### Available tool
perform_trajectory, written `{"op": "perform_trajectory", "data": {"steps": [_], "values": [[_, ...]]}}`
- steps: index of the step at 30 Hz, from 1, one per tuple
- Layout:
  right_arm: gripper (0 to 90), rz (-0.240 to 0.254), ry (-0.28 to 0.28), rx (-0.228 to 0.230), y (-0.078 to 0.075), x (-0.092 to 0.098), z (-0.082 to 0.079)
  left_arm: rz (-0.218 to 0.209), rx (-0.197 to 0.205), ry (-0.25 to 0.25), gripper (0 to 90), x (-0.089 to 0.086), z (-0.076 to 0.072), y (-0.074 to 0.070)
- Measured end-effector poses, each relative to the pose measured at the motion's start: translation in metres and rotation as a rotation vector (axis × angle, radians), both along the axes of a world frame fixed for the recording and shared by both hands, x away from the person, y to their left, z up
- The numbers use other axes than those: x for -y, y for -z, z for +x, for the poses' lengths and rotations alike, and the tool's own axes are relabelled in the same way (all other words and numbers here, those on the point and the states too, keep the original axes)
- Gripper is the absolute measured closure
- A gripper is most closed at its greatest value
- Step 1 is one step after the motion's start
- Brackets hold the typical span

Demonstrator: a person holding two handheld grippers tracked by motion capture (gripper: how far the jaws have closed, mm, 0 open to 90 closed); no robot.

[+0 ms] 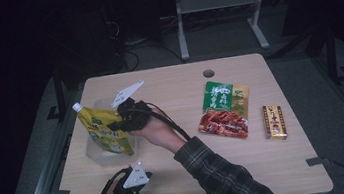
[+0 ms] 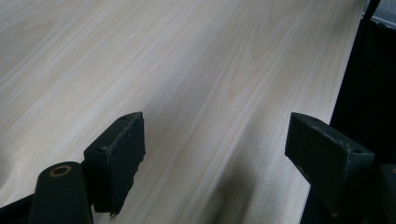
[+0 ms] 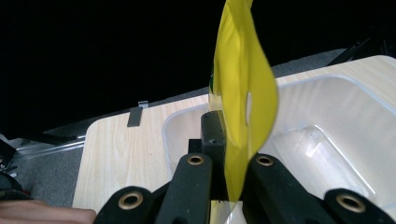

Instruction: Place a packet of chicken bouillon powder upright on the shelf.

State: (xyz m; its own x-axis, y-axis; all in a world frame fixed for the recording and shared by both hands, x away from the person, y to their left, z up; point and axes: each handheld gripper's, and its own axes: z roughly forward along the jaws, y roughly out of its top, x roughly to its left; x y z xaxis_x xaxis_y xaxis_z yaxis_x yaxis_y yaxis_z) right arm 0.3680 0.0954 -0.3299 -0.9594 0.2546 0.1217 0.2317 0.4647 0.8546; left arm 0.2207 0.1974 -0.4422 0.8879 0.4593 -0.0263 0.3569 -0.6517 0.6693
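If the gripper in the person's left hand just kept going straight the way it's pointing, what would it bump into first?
Probably just the bare wooden table. The left gripper has its jaws open with nothing between them, angled down over plain tabletop; how soon it would touch is hard to judge.

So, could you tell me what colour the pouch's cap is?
White, on the yellow pouch; high view.

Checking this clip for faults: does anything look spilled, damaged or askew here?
Nothing spilled or damaged. The yellow pouch is tilted over the clear tub, but only because the right tongs are clamped on it. The red-and-green packet and small box lie flat on the table.
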Motion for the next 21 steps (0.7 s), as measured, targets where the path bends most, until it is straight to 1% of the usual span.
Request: {"op": "perform_trajectory", "data": {"steps": [1, 3, 4, 7, 11, 16, 19, 20, 21], "values": [[89.8, -0.004, -0.002, -0.002, 0.001, -0.001, 0.000, 0.000, -0.001, 0.001, 19.6, 0.000, 0.000, 0.000], [89.8, -0.007, -0.001, -0.020, 0.004, -0.003, -0.001, -0.002, -0.003, 0.000, 19.6, 0.000, 0.000, 0.000], [89.8, -0.010, -0.003, -0.017, 0.005, -0.003, -0.001, -0.004, -0.004, 0.000, 19.5, 0.000, 0.000, 0.000], [89.8, -0.017, -0.011, -0.026, 0.008, -0.006, -0.003, -0.003, -0.006, 0.001, 19.5, 0.000, 0.000, 0.001], [89.8, -0.031, -0.013, -0.018, 0.011, -0.010, -0.003, -0.002, -0.007, 0.002, 19.3, 0.001, -0.001, 0.001], [89.8, -0.049, -0.021, -0.030, 0.016, -0.013, -0.006, -0.004, -0.002, 0.004, 19.3, 0.001, 0.000, 0.001], [89.7, -0.080, -0.025, -0.014, 0.021, -0.016, -0.007, -0.002, -0.008, 0.000, 19.2, 0.001, 0.000, 0.001], [89.6, -0.070, -0.029, -0.024, 0.022, -0.016, -0.007, -0.001, -0.008, 0.000, 19.2, 0.001, 0.000, 0.001], [89.4, -0.072, -0.029, -0.020, 0.022, -0.016, -0.008, -0.002, -0.009, 0.000, 19.2, 0.001, 0.000, 0.001]]}}
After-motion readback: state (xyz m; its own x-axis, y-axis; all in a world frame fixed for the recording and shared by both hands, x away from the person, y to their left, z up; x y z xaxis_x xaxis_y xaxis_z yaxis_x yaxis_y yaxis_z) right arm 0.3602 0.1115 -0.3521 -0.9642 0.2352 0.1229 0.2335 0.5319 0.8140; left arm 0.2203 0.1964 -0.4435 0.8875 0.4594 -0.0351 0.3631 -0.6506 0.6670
